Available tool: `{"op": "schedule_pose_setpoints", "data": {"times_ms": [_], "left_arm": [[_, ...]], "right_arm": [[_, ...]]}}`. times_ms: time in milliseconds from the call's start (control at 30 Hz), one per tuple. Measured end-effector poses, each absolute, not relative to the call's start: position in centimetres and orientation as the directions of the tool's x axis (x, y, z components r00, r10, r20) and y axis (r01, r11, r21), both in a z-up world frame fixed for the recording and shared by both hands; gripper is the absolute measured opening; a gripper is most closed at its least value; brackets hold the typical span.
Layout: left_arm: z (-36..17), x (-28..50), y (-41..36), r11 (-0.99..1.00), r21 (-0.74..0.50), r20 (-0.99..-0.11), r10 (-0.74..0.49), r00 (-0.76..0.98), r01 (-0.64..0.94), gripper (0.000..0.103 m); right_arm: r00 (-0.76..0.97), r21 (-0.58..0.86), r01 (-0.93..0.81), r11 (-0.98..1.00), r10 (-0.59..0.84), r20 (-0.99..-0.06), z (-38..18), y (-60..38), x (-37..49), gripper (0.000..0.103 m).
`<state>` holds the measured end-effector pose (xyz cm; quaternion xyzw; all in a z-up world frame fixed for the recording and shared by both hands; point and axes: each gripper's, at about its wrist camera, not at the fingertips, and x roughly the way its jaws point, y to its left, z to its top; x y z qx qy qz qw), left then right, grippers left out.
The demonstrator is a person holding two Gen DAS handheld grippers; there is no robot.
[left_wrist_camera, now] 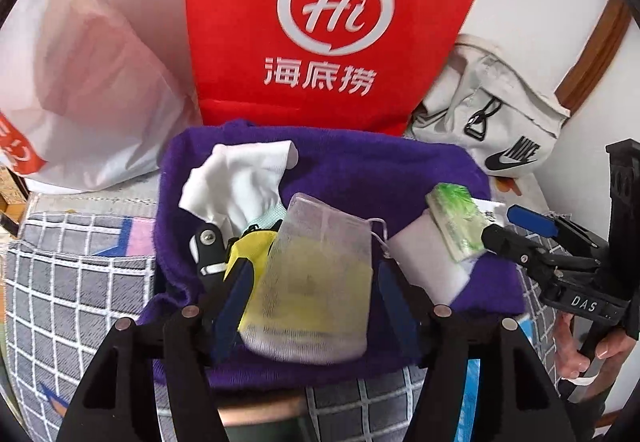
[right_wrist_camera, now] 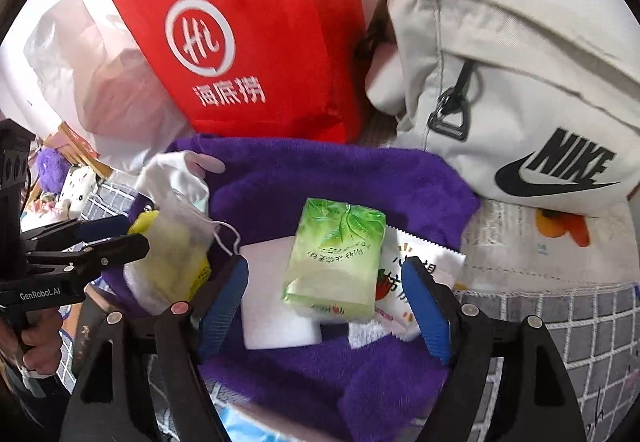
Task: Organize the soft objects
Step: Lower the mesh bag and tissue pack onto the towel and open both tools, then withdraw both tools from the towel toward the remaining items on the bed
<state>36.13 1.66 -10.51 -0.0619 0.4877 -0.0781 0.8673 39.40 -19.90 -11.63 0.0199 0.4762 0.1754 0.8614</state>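
A purple towel (left_wrist_camera: 360, 166) (right_wrist_camera: 320, 178) lies spread on the checked cover with soft items on it. A mesh pouch (left_wrist_camera: 320, 282) (right_wrist_camera: 176, 246) with something yellow inside lies between the fingers of my left gripper (left_wrist_camera: 315, 266), which is open. Behind the pouch are a white cloth (left_wrist_camera: 240, 182) and a yellow item (left_wrist_camera: 250, 246). My right gripper (right_wrist_camera: 326, 262) is open too. Between its fingers lie a green tissue pack (right_wrist_camera: 336, 254) on a white foam block (right_wrist_camera: 268, 306), with a printed sachet (right_wrist_camera: 400, 282) under the right finger. Each gripper also shows at the edge of the other view.
A red paper bag (left_wrist_camera: 320, 22) (right_wrist_camera: 248, 54) stands behind the towel, with a white plastic bag (left_wrist_camera: 88, 74) to its left and a beige Nike bag (right_wrist_camera: 520, 82) (left_wrist_camera: 492, 122) to its right. Plush toys (right_wrist_camera: 68, 178) sit far left. A hand (left_wrist_camera: 580, 354) holds the right gripper's grip.
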Motion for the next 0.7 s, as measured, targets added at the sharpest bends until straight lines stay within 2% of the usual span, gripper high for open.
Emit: {"op": "schedule_pose_setpoints", "data": {"times_ms": [400,533,700], "left_arm": [[-5.6,27.4,2.3,0.982,-0.171,-0.769,-0.180,0.613,0.073,0.063],[-4.8,23.9,2.2,0.983,-0.165,-0.750,-0.176,0.638,0.076,0.063],[-4.5,20.6,2.3,0.981,-0.181,-0.743,-0.185,0.643,0.074,0.063]], "right_arm": [[0.556,0.195,-0.261,0.945,0.312,-0.771,-6.0,-20.6,30.7,0.077],[0.552,0.201,-0.267,0.943,0.320,-0.770,-5.5,-21.0,27.3,0.071],[0.550,0.212,-0.261,0.942,0.325,-0.769,-5.7,-21.4,23.1,0.071]]}}
